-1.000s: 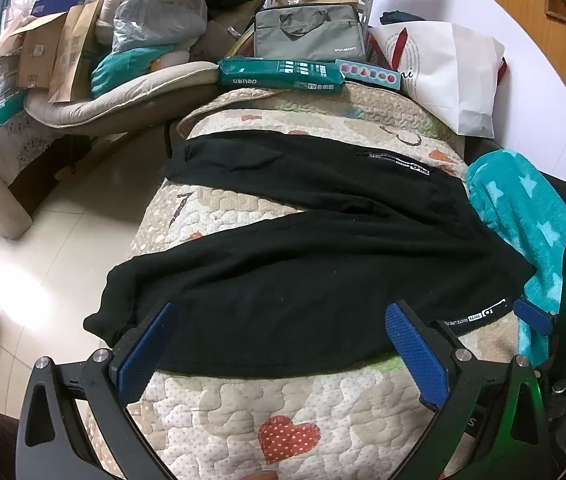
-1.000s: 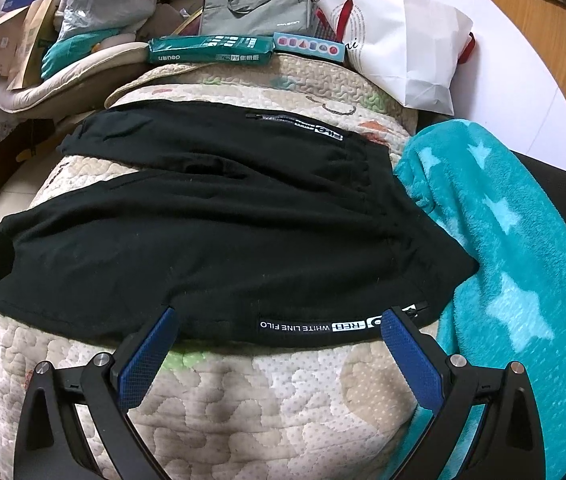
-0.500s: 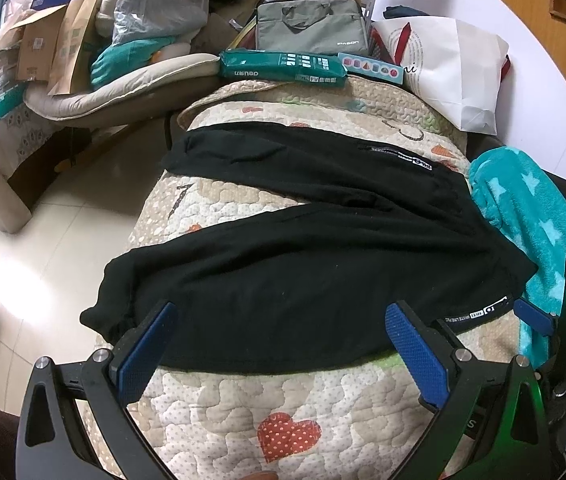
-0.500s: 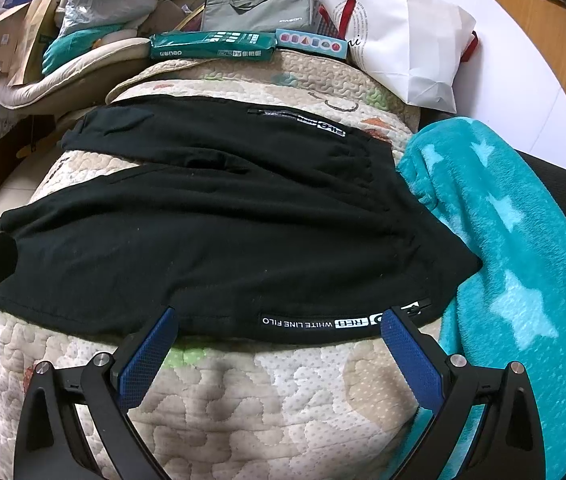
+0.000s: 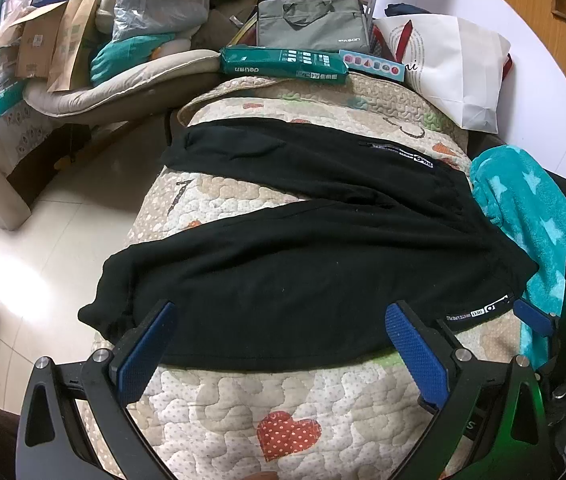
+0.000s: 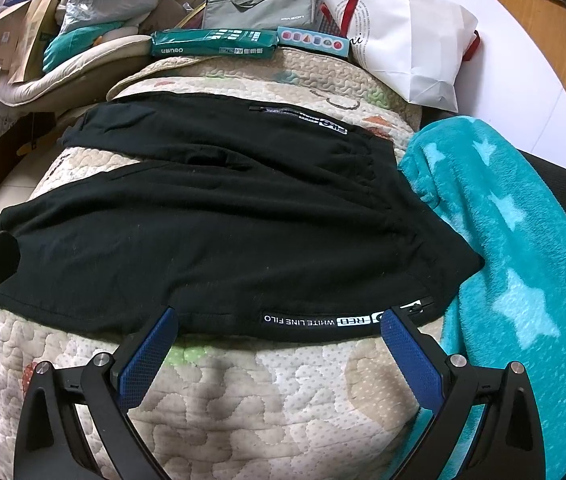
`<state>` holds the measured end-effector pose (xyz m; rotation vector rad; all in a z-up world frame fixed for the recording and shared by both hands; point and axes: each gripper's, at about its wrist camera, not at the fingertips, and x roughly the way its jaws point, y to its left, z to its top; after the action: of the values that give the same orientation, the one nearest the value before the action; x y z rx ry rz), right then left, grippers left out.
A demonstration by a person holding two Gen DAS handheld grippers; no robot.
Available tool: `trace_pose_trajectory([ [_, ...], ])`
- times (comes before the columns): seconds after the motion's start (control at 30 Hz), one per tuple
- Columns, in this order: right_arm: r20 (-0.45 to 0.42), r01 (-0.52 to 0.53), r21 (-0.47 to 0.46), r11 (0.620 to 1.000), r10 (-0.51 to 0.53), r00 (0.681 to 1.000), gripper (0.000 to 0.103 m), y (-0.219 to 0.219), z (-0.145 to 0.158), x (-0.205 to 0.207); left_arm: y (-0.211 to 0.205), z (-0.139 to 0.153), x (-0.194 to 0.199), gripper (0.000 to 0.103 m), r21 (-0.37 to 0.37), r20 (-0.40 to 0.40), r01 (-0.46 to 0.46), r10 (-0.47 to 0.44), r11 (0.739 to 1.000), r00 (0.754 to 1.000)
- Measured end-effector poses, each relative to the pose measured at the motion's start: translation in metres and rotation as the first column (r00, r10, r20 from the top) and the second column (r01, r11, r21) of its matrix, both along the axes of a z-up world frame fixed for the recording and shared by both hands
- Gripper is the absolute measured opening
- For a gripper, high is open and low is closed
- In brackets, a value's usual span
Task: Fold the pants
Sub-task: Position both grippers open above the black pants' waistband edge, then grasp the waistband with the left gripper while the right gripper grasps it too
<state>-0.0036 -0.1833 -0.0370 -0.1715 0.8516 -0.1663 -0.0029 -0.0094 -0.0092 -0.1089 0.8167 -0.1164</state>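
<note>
Black pants (image 5: 303,264) lie spread flat on the quilted cover (image 5: 267,412), legs splayed apart, beside a teal star blanket (image 6: 515,248). To fold cleanly, pinch the near leg's hem and waistband edge together and carry it over the far leg. Left gripper (image 5: 279,344) and right gripper (image 6: 279,344) both gape wide, holding nothing, just short of the near edge.
</note>
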Motion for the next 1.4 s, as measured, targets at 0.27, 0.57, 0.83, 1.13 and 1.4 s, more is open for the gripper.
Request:
trace_pose_trajectory([
  [0.27, -0.007, 0.001, 0.001, 1.0, -0.001, 1.0, 0.103, 0.0, -0.002, 0.001, 0.0, -0.003, 0.002, 0.103, 0.012, -0.001, -0.001, 0.001, 1.0, 1.0],
  [0.57, -0.025, 0.007, 0.014, 1.0, -0.007, 1.0, 0.103, -0.004, -0.004, 0.002, -0.001, -0.029, 0.016, 0.103, 0.063, -0.074, -0.02, 0.025, 0.998, 0.997],
  [0.83, -0.041, 0.024, 0.047, 0.999, -0.022, 0.999, 0.103, -0.01, -0.004, 0.004, 0.006, -0.062, 0.032, 0.103, 0.12, -0.188, -0.059, 0.081, 0.991, 0.979],
  [1.13, -0.045, 0.035, 0.107, 0.994, -0.031, 0.999, 0.103, -0.018, 0.0, 0.004, 0.013, -0.079, 0.025, 0.103, 0.107, -0.186, -0.066, 0.085, 0.992, 0.979],
  [1.4, -0.034, 0.037, 0.146, 0.989, -0.032, 0.999, 0.103, -0.021, 0.007, 0.002, 0.015, -0.078, 0.022, 0.103, 0.082, -0.147, -0.06, 0.071, 0.995, 0.987],
])
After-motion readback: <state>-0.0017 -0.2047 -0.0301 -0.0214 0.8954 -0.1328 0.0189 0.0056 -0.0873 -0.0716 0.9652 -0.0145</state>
